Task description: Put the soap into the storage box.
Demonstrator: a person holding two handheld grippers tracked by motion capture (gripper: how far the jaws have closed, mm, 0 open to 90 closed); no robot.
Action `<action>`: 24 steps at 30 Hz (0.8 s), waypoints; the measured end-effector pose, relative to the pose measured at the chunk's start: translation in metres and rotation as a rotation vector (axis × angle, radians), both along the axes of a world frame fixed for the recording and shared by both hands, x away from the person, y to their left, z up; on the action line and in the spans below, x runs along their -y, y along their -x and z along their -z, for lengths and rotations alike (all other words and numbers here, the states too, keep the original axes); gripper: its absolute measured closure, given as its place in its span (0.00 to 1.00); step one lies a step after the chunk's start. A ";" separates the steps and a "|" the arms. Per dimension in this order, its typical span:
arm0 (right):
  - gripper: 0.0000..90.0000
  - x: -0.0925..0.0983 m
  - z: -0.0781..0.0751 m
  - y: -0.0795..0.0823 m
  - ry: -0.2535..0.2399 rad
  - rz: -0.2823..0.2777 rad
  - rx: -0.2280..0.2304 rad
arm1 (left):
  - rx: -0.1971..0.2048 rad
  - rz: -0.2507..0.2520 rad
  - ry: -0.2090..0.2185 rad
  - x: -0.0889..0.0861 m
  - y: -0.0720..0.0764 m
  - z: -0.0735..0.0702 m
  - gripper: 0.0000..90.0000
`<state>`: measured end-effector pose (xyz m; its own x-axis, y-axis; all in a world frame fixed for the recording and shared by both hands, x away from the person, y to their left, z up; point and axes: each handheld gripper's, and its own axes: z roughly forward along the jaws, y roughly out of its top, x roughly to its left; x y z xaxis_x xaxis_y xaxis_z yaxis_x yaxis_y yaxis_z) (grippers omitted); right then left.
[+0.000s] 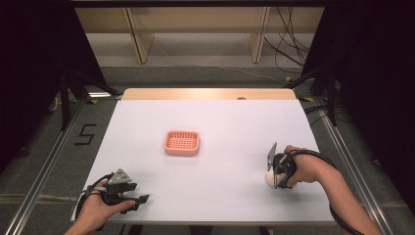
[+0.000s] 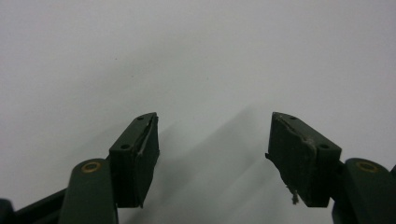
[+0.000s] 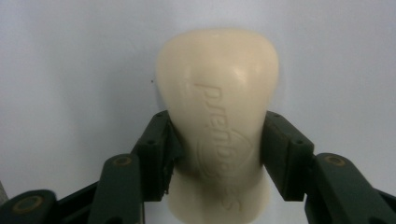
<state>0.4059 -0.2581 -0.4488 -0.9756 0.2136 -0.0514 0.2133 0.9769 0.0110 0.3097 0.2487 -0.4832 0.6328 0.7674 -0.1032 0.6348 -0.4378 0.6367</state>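
A cream bar of soap (image 3: 218,116) with raised lettering lies on the white table, and my right gripper (image 3: 217,149) is shut on it, one black pad pressed to each long side. From above, the soap (image 1: 270,179) peeks out pale under that gripper (image 1: 275,172) near the table's right front. A pink slotted soap dish (image 1: 182,142) sits at the table's middle, well to the left of the soap. My left gripper (image 1: 142,199) rests at the front left corner; its jaws (image 2: 212,149) stand open over bare table with nothing between them.
The white table top (image 1: 220,122) ends in a wooden strip at the far edge. Metal rails run along both sides on the floor, with cables and wooden frames beyond the far end.
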 end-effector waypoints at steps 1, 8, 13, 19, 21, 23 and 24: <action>0.56 0.000 0.000 0.000 -0.005 0.010 -0.005 | -0.001 -0.001 0.001 0.000 0.000 0.000 0.37; 0.56 0.003 0.000 0.002 -0.026 0.084 -0.002 | -0.001 -0.001 0.000 0.000 0.000 0.000 0.37; 0.56 0.006 0.000 0.002 -0.044 0.099 0.002 | 0.000 -0.001 0.000 0.000 0.000 0.000 0.37; 0.56 0.010 -0.001 0.003 -0.088 0.150 0.011 | -0.001 0.000 0.005 0.000 0.000 -0.001 0.37; 0.56 0.010 -0.002 0.004 -0.094 0.155 0.000 | 0.004 -0.002 0.006 0.000 0.000 0.000 0.37; 0.56 0.012 -0.002 0.006 -0.124 0.181 0.007 | 0.006 -0.004 -0.002 0.000 0.000 0.000 0.37; 0.56 0.013 -0.002 0.006 -0.135 0.175 0.014 | 0.004 -0.009 -0.005 0.000 0.000 0.000 0.37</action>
<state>0.4004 -0.2710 -0.4463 -0.9226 0.3850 -0.0238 0.3780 0.9147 0.1432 0.3101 0.2487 -0.4829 0.6258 0.7739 -0.0968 0.6365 -0.4350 0.6369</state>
